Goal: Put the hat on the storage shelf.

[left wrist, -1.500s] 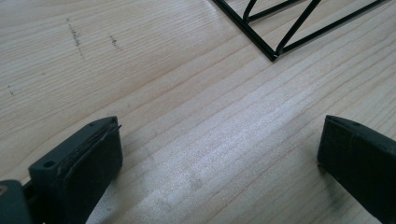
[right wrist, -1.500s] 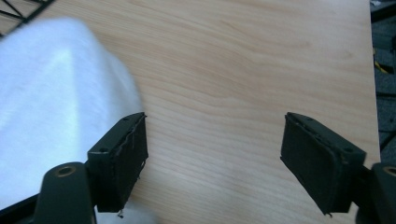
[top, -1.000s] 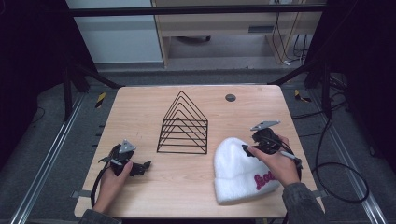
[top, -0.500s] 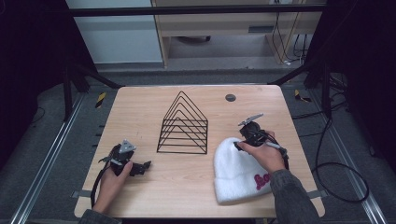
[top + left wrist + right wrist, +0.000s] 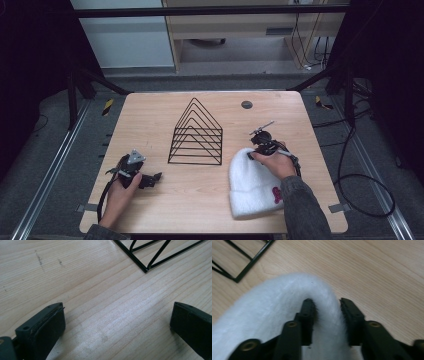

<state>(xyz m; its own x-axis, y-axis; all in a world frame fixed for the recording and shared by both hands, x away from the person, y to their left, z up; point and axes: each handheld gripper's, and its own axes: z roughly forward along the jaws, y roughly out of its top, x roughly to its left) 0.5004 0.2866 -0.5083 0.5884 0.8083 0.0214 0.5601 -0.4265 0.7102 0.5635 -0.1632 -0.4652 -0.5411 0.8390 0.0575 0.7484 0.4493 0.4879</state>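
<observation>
My right claw (image 5: 327, 311) has just been closing and now pinches a fold at the top edge of the white hat (image 5: 269, 312) on the table (image 5: 387, 272).

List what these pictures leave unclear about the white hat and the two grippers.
- White hat, high view: the red mark near its cuff is partly under the person's sleeve and too small to read.
- Right gripper, right gripper view: its jaws have just been closing on a fold of the hat's crown; the fur hides whether the pads press firmly.
- Left gripper, left gripper view: both open jaws are cut off by the frame edges.
</observation>
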